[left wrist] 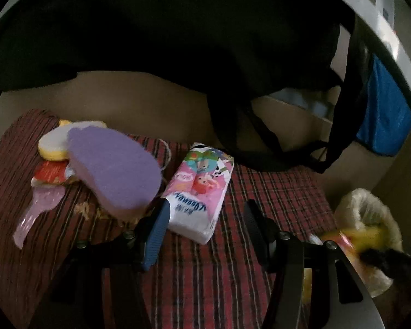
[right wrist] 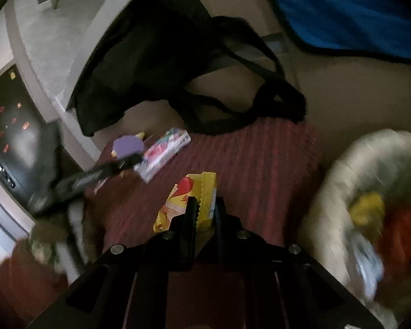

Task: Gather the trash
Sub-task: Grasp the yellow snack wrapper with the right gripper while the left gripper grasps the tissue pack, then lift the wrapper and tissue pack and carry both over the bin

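The right gripper is pinching a yellow crinkle-edged snack wrapper between its 2 nearly closed fingers, above the red striped cloth. The left gripper is hovering spread apart, the pink tissue pack lying between its fingers, untouched.

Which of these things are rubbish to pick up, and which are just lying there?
For the job, I think:
- yellow wrapper, pinched by the right gripper
- red wrapper
- rubbish bag
- left gripper, open

Probably just lying about:
- purple sponge
- tissue pack
- black tote bag
- striped cloth
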Available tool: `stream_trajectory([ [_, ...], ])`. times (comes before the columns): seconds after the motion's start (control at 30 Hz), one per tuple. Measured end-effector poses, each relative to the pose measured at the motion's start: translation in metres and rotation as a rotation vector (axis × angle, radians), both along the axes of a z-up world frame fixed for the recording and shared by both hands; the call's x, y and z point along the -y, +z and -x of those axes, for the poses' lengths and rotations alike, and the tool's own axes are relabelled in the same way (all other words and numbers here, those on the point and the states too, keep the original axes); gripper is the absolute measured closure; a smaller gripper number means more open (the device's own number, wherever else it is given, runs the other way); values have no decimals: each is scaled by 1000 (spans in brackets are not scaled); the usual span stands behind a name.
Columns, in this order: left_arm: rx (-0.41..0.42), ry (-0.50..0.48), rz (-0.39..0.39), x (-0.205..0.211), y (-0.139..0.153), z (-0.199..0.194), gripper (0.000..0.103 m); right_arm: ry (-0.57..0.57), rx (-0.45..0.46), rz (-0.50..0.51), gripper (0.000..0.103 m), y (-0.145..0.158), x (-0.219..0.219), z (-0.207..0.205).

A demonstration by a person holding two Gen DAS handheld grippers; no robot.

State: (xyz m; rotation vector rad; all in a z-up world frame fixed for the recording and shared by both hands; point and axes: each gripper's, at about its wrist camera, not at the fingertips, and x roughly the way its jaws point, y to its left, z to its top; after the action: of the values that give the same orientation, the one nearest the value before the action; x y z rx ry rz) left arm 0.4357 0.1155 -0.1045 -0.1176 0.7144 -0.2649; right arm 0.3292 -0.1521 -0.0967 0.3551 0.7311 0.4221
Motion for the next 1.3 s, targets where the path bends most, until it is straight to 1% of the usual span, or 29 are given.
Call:
stream_trajectory([
  [0.03,-8,1,-22,6,-2,-6,46,-3,-2,2,91,-1,2,6],
  [0.1,-40,12,-39,10,-6,-19,46,-4,-19,-11,91,-5,6,17],
  [0.23,-67,45,-38,11,-10,-35,44,-16,-19,-11,91,-10,17,36],
  [0.37,-86,54,-115,21,-12,-45,44,-1,-12,-15,91,-8,22,45],
  [0.5,-111,59,-169,25,-13,-47,44,15,-4,-23,91,-5,20,52],
  [0.53,-117,56,-191,27,-12,-46,46,21,-2,-23,91,-4,18,55],
  [0.57,-116,59,-207,28,-12,-44,57,32,0,-22,91,-3,15,57],
  [0.6,-111,60,-203,27,-10,-38,61,38,2,-17,91,-2,12,58],
  [0.7,-119,49,-137,14,-5,-15,68,65,3,-16,91,1,3,61],
  [0.8,-100,34,-131,1,-1,20,71,108,-1,-9,91,3,-9,67],
  [0.83,-97,33,-128,-4,0,29,74,123,-1,-8,91,3,-13,69],
  [0.97,-111,32,-68,-32,8,88,75,207,-3,9,90,5,-35,81],
  [1.07,-128,46,-35,-53,11,135,75,248,23,44,88,9,-46,92],
  [1.1,-133,50,-25,-56,12,143,75,259,28,46,84,10,-48,93],
  [1.13,-141,58,-11,-62,12,152,75,275,30,44,71,10,-50,95],
  [1.2,-146,77,22,-71,13,174,75,313,23,20,55,10,-55,99],
  [1.27,-135,93,34,-75,13,189,75,331,24,23,54,11,-58,103],
  [1.3,-128,100,34,-77,14,196,75,338,28,53,54,12,-61,106],
])
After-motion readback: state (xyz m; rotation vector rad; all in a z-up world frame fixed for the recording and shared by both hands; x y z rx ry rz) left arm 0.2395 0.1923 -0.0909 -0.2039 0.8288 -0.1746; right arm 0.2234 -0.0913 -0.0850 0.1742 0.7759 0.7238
